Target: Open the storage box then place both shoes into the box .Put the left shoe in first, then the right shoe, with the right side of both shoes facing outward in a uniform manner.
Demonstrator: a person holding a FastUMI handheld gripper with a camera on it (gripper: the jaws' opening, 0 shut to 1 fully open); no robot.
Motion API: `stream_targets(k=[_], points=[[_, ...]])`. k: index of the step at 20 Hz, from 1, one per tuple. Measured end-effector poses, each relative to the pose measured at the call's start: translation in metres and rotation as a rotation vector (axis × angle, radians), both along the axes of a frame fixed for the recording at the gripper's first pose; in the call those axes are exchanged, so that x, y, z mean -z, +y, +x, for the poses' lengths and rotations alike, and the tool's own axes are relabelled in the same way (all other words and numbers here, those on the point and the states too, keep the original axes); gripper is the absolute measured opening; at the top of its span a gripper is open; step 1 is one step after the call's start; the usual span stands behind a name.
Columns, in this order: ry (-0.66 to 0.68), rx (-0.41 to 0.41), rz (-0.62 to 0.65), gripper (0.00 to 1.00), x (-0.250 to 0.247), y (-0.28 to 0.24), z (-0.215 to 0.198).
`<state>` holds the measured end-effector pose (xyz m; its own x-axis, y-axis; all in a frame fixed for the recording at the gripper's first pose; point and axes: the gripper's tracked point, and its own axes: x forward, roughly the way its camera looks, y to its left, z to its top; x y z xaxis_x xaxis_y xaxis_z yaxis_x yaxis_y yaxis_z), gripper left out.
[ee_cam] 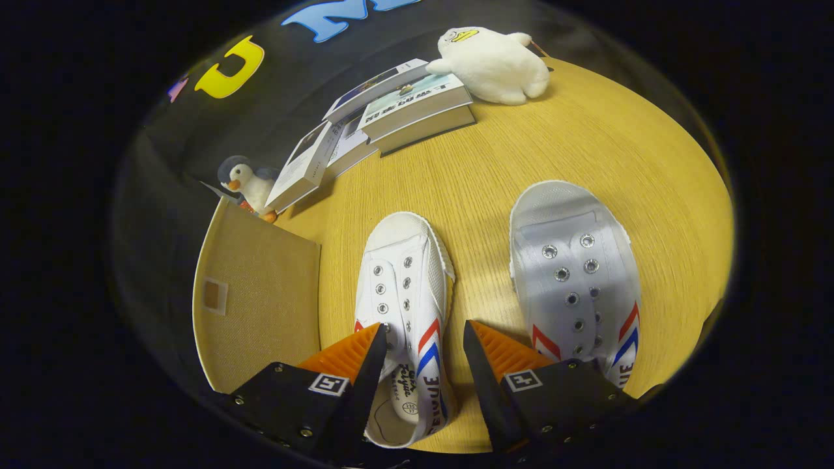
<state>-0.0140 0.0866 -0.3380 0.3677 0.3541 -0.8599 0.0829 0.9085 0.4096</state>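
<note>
A: So where's the claw (422, 339) at?

B: Bottom centre of the frame, wide open and holding nothing. It hangs over the left shoe (405, 306); one finger overlaps that shoe's lace area, the other sits over bare bench (586, 143) in the gap between the two shoes. Can't tell if either finger actually touches anything.

A: And the other shoe?

B: Right shoe (575, 273) is right of centre, beside the first one but apart from it. Both are white with red and blue stripes, toes pointing toward the top of the frame.

A: Box?

B: Beige fabric box (254, 306) at lower left, just beside the left shoe. Lid looks shut.

A: Other stuff?

B: Books (391, 111) stacked at upper centre, a white plush (492, 62) at the top leaning on them, and a little penguin (247, 182) at the left, behind the box.
</note>
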Motion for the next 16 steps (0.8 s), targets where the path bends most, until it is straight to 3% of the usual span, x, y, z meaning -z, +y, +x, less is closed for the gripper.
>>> stream_targets(k=[1, 2, 3, 7, 8, 16], points=[[0.000, 0.008, 0.034, 0.72, 0.001, 0.005, 0.002], [0.014, 0.027, 0.034, 0.47, -0.001, 0.003, -0.001], [0.034, 0.028, 0.051, 0.42, 0.004, 0.008, -0.006], [0.034, 0.046, 0.009, 0.42, 0.009, -0.004, -0.003], [0.038, 0.043, 0.015, 0.10, 0.005, -0.001, -0.005], [0.059, 0.016, 0.034, 0.10, -0.004, 0.010, -0.015]])
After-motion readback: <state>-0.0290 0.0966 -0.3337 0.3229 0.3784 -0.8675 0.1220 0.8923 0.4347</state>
